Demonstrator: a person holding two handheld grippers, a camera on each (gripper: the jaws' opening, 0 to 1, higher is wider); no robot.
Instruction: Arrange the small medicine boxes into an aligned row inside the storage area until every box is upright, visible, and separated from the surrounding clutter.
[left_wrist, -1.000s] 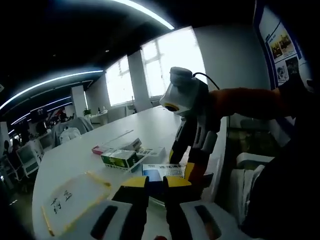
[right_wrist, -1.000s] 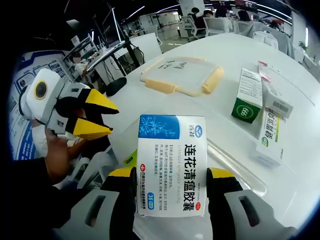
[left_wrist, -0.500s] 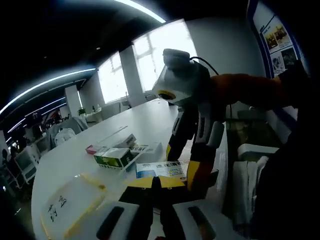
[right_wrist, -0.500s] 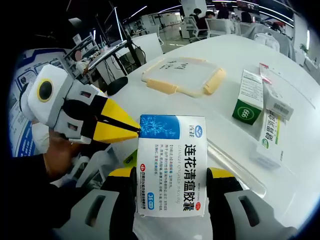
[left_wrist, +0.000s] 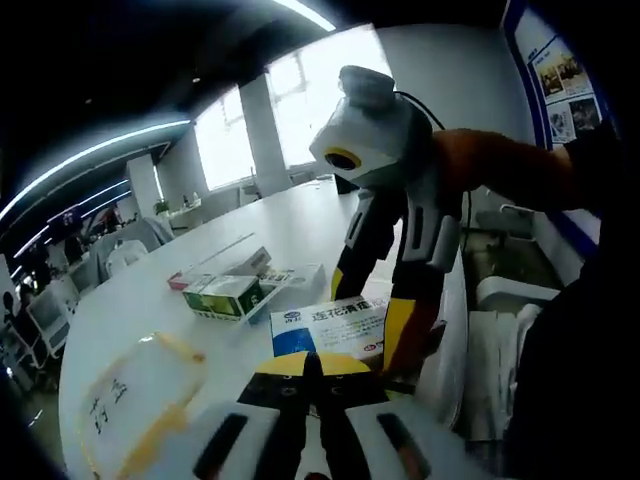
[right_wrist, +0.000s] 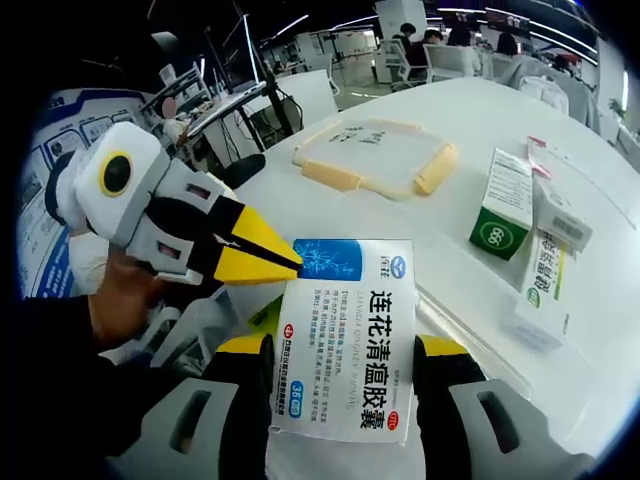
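Right gripper (right_wrist: 345, 365): jaws clamp blue-white medicine box (right_wrist: 350, 335) over near bench (right_wrist: 470, 130) edge. Left gripper (right_wrist: 290, 258): jaws closed, tips touching box's far-left corner.

A long white table (left_wrist: 300, 235) runs away toward tall bright windows (left_wrist: 300, 110) in the left gripper view; a pale wall (left_wrist: 450, 80) stands beside them, bearing a blue-framed poster (left_wrist: 555, 70); curved light strips (left_wrist: 90, 160) cross a dark ceiling (left_wrist: 120, 70). In the right gripper view the same white table (right_wrist: 470, 130) spreads toward an open office; white chairs (right_wrist: 450, 60) and desks stand at its far end, with seated people (right_wrist: 430, 40) beyond; ceiling lights (right_wrist: 290, 25) glow overhead; a blue poster (right_wrist: 45, 260) hangs at the left edge.
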